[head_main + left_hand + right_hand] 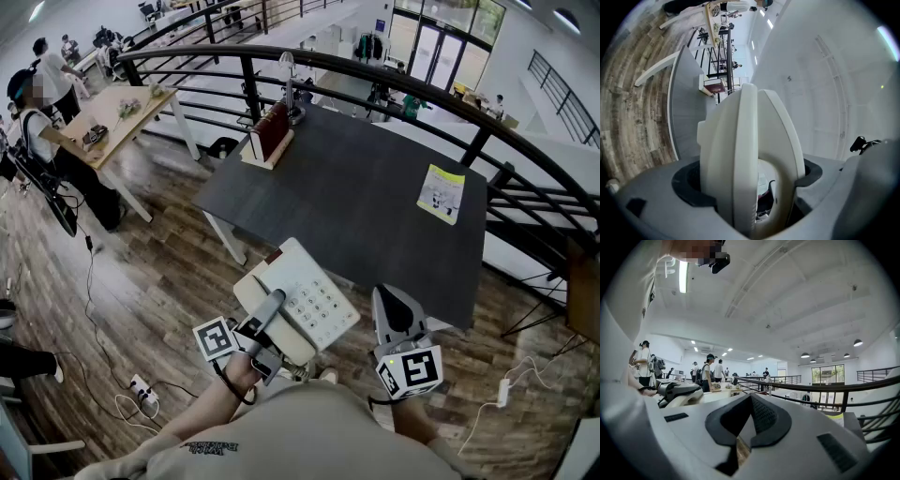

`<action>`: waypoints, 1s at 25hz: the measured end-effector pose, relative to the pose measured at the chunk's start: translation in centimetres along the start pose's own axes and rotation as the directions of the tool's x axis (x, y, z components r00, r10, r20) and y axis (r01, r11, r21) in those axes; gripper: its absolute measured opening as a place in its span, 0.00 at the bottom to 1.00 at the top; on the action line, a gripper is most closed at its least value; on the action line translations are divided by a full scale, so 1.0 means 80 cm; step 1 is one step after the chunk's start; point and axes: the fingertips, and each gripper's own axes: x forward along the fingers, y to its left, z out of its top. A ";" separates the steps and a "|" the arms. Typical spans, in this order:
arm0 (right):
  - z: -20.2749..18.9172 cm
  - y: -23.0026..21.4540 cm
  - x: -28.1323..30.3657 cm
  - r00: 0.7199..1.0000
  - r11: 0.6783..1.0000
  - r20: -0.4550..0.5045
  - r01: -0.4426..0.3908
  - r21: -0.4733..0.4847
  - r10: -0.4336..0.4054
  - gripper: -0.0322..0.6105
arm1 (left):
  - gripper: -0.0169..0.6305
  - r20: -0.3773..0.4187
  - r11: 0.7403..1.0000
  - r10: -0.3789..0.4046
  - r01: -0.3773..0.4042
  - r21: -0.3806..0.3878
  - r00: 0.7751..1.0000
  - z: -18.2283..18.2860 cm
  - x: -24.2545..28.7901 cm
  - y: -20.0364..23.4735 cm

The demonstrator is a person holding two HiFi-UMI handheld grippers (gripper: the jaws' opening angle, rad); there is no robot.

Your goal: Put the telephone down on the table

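Observation:
A cream push-button telephone (pixel 305 295) is held in the air over the wooden floor, just short of the dark grey table's (pixel 375 187) near left edge. My left gripper (pixel 274 309) is shut on its near end, one finger lying over the handset and the jaws spread wide. In the left gripper view the telephone (pixel 745 154) stands edge-on between the jaws and fills the middle. My right gripper (pixel 389 305) hovers to the telephone's right, by the table's near edge, shut with nothing in it. The right gripper view shows its pads (pixel 761 416) closed together.
On the table stand a wooden holder with a red book (pixel 270 131), a metal stand (pixel 291 89) behind it and a yellow-green leaflet (pixel 442 193) at the right. A black railing (pixel 487 131) curves behind. A power strip (pixel 142 389) lies on the floor. People sit at a wooden table (pixel 122 112) far left.

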 end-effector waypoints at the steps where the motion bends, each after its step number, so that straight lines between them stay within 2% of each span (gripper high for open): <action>1: -0.002 0.000 -0.004 1.000 1.000 -0.003 0.000 0.000 0.000 0.05 | 0.75 0.001 1.000 0.005 -0.005 -0.004 1.000 -0.004 -0.001 0.002; 10: -0.003 -0.012 -0.016 1.000 0.997 0.000 0.029 -0.070 -0.029 0.05 | 0.75 -0.009 1.000 0.018 -0.018 0.002 1.000 -0.019 0.009 0.010; 16: 0.000 -0.022 -0.019 0.999 0.999 0.026 0.046 -0.012 -0.046 0.05 | 0.75 -0.024 0.999 0.036 -0.036 0.013 0.999 -0.028 0.013 0.015; 25: 0.010 -0.060 -0.037 0.996 0.997 0.067 0.067 -0.038 -0.065 0.05 | 0.75 -0.061 0.999 0.029 -0.028 0.019 0.998 -0.073 0.048 0.010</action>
